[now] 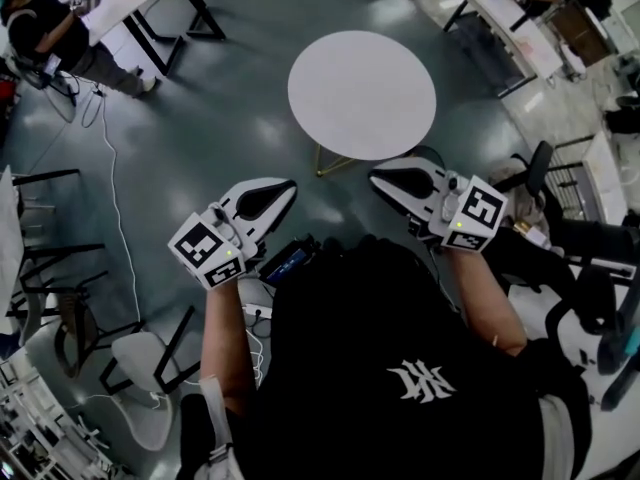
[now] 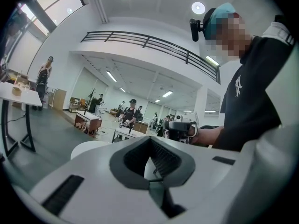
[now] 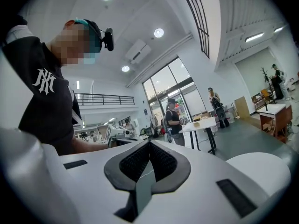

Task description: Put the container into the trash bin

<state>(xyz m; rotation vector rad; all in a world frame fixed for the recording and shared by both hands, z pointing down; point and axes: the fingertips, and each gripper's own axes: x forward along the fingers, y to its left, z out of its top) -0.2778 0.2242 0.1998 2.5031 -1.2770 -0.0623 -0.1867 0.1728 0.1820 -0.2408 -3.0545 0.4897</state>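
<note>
- Standing on a grey-green floor: one person in a black shirt, a claw in each hand, both held out in front of the body.
- Left claw: jaws pressed fully together with nothing between them. The left cube with square markers sits at its rear, and the tips are angled inward.
- Right claw: jaws likewise fully together, holding nothing. The right cube sits at its rear. The tips are angled inward, well apart from the left claw.
- Round white table: just beyond both claws, on thin yellowish legs.
- Container and trash bin: seen in none of the three views.
- Small dark device with a bluish face: close to the person's chest, just below the left claw. Possibly a phone, but too dim to tell.
- White chair: lower left, near trailing white cables.
- Background: long white tables with other people at them, one seated person at the upper left.
</note>
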